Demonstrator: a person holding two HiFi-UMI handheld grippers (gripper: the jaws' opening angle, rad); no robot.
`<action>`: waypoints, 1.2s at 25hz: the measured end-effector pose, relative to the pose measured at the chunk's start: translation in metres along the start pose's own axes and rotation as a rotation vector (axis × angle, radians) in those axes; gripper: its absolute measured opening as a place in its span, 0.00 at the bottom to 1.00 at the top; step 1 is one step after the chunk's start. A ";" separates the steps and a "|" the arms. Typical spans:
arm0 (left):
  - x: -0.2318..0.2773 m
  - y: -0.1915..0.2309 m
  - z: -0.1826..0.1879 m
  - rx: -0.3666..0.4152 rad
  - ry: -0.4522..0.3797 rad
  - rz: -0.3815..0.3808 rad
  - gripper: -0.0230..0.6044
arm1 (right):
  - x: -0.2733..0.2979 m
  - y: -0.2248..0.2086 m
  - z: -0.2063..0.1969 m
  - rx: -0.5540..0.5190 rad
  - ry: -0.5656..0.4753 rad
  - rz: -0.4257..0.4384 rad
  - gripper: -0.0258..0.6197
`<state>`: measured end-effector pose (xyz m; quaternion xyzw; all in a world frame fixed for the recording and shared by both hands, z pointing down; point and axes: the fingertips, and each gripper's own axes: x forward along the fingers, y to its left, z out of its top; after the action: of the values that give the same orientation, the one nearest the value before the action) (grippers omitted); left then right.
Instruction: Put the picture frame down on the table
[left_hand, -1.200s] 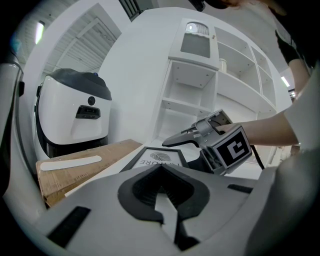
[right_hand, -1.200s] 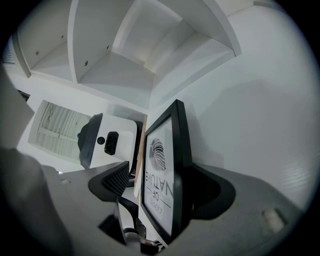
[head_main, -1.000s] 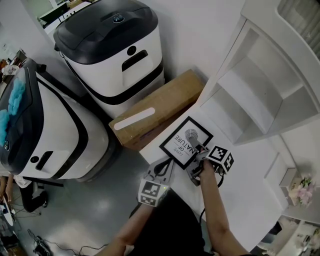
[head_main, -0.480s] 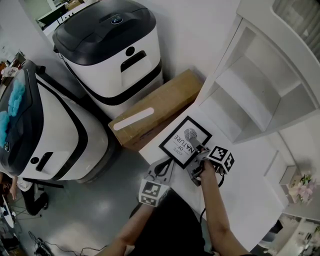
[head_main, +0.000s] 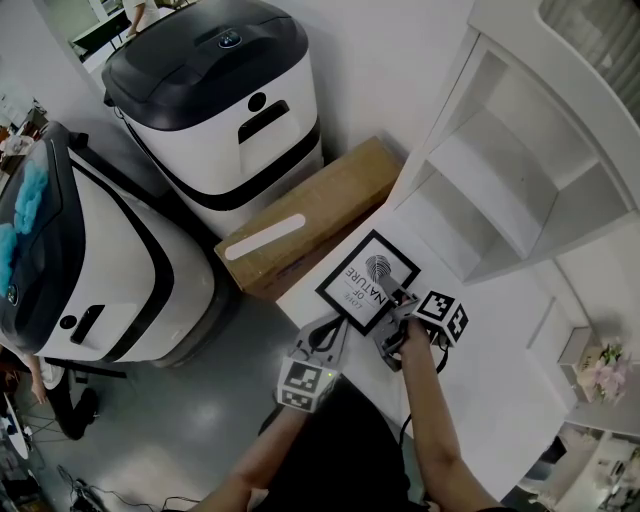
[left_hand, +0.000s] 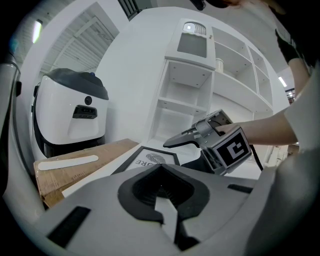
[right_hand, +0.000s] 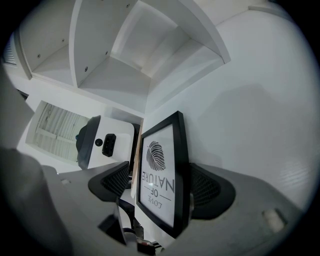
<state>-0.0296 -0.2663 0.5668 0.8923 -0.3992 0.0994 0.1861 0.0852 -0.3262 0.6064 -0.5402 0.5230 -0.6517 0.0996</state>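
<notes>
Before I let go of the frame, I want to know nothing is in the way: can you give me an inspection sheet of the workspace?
Surface: white table.
Job's things: picture frame at the table's corner, print up; contact with the table not certain.
Clutter: cardboard box beside the table.
Grippers: right gripper shut on the frame's edge; left gripper shut, empty.
Cables: black cable trailing from the right gripper.
Surroundings: two white machines, shelf unit.
</notes>
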 end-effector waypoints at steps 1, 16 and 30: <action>0.000 -0.001 0.000 0.000 0.000 -0.001 0.05 | -0.001 0.000 0.000 0.001 0.001 -0.001 0.60; 0.000 -0.006 -0.001 0.008 0.003 -0.014 0.05 | -0.006 -0.002 0.001 -0.024 -0.009 -0.017 0.60; 0.007 -0.015 0.007 0.022 -0.002 -0.038 0.05 | -0.024 -0.003 0.010 -0.067 -0.052 -0.009 0.60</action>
<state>-0.0142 -0.2647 0.5591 0.9019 -0.3811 0.0992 0.1777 0.1040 -0.3138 0.5936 -0.5624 0.5393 -0.6201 0.0918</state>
